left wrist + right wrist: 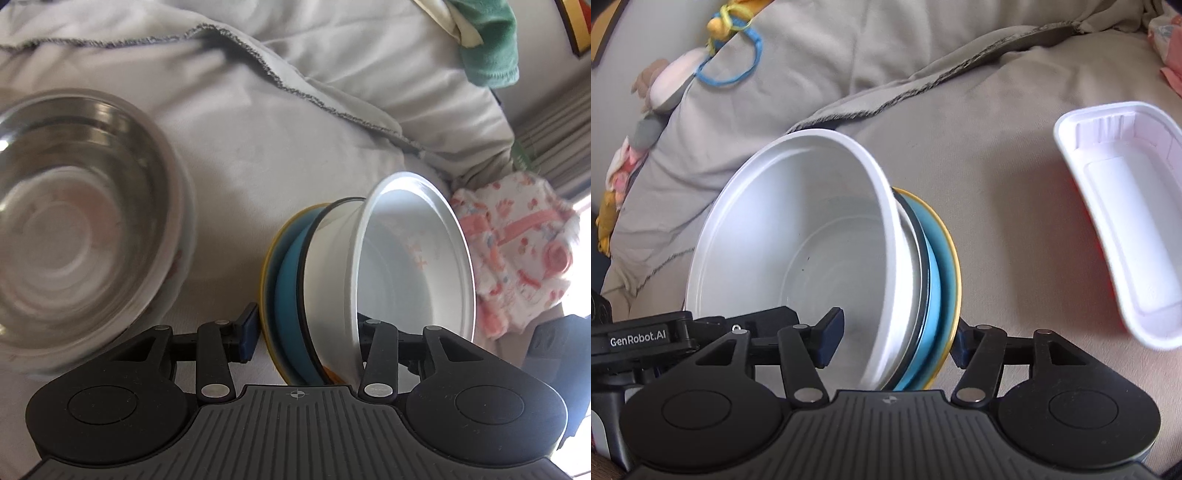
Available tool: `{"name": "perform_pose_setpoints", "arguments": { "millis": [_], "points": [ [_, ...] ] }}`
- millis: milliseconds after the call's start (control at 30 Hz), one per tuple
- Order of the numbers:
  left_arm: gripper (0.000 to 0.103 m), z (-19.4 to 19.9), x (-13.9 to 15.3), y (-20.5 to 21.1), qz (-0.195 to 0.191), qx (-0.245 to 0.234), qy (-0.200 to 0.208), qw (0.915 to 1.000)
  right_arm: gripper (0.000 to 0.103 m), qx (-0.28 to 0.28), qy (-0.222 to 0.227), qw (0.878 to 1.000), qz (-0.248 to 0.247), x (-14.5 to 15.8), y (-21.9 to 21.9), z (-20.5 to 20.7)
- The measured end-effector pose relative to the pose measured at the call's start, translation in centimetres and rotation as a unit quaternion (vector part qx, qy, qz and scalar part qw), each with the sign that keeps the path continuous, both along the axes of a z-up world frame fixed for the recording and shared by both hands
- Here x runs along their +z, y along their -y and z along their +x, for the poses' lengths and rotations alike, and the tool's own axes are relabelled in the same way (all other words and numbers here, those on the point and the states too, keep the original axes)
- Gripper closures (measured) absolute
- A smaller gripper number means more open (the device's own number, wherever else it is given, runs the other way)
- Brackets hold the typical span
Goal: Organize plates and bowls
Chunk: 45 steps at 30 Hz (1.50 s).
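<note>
Both grippers hold one stack of dishes, tipped on edge over a grey sheet. The stack is a white bowl (413, 258), a white dark-rimmed plate (332, 236), a blue plate (290, 295) and a yellow plate (267, 266). My left gripper (308, 328) is shut on the stack, one blue pad (248, 332) against the yellow plate. My right gripper (897, 339) is shut on the same stack, with the white bowl (798, 236), blue plate (936, 280) and yellow plate (955, 266) between its fingers. A steel bowl (74, 221) lies to the left.
A white foam tray (1126, 221) lies on the sheet to the right. Patterned pink cloth (517, 251) and a green cloth (487, 40) sit at the right. A soft toy with a blue ring (731, 59) lies at the far left.
</note>
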<state>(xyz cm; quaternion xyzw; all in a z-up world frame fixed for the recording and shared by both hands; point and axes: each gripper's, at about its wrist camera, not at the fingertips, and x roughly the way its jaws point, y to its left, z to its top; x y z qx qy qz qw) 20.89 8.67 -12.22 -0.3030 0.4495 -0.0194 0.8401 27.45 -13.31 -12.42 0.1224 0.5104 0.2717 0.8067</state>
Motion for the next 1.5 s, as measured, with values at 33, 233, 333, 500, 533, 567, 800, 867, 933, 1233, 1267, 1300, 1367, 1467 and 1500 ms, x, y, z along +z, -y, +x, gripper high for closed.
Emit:
{"name": "perform_pose_setpoints", "arguments": {
  "millis": [33,233,333,500,533,567,800,867,933,1233,1267,1300,1367,1467,1500],
  "points": [
    [0.056,-0.6,0.2,0.2,0.013,-0.003,-0.001,0.9999,0.044,0.006,-0.008,1.0,0.003,-0.1,0.0,-0.4],
    [0.057,-3.7,0.1,-0.2,0.017,-0.007,-0.008,0.9998,0.043,0.027,-0.034,0.999,0.004,-0.4,-0.5,-3.6],
    [0.057,-3.7,-0.2,-0.3,0.019,-0.005,-0.007,0.9998,0.043,0.038,-0.041,0.998,-0.018,0.0,-1.2,-3.7],
    [0.057,-3.6,-0.1,-0.1,0.028,-0.009,-0.001,0.9996,0.04,0.025,-0.044,0.998,-0.025,0.2,-1.4,-3.4],
    [0.056,-3.5,-0.1,-0.1,0.03,-0.012,-0.002,0.9995,0.039,0.025,-0.041,0.999,-0.023,0.2,-1.5,-3.3],
    [0.055,-3.3,-0.1,0.0,0.032,-0.014,-0.003,0.9994,0.039,0.024,-0.037,0.999,-0.024,0.2,-1.5,-3.1],
    [0.05,-2.7,-0.8,1.1,0.045,-0.034,-0.013,0.9983,0.039,0.012,-0.011,0.999,-0.031,0.2,-0.8,-2.1],
    [0.051,-2.7,-1.0,1.2,0.044,-0.031,-0.014,0.9985,0.039,0.017,-0.012,0.999,-0.025,0.0,-0.6,-2.2],
    [0.051,-2.8,-1.1,1.0,0.038,-0.027,-0.011,0.9989,0.039,0.027,-0.007,0.999,-0.019,-0.1,-0.6,-2.6],
    [0.051,-2.8,-0.9,1.4,0.05,-0.035,-0.012,0.9981,0.042,0.035,-0.01,0.999,-0.002,-0.4,-0.7,-3.1],
    [0.051,-2.8,-0.9,1.2,0.046,-0.037,-0.014,0.9982,0.042,0.039,-0.01,0.999,-0.002,-0.4,-0.7,-3.2],
    [0.051,-2.7,-0.9,1.2,0.044,-0.038,-0.015,0.9982,0.042,0.041,-0.006,0.999,-0.006,-0.3,-0.8,-3.4],
    [0.051,-2.7,-0.9,1.1,0.045,-0.043,-0.018,0.9979,0.042,0.044,-0.003,0.999,-0.012,-0.2,-1.1,-3.6],
    [0.051,-3.0,-0.7,1.2,0.049,-0.05,-0.028,0.9972,0.042,0.045,-0.01,0.999,-0.013,-0.1,-1.1,-3.8],
    [0.051,-3.2,-0.6,1.1,0.049,-0.052,-0.031,0.9969,0.041,0.046,-0.015,0.999,-0.013,-0.1,-1.1,-3.9]
  ]
}}
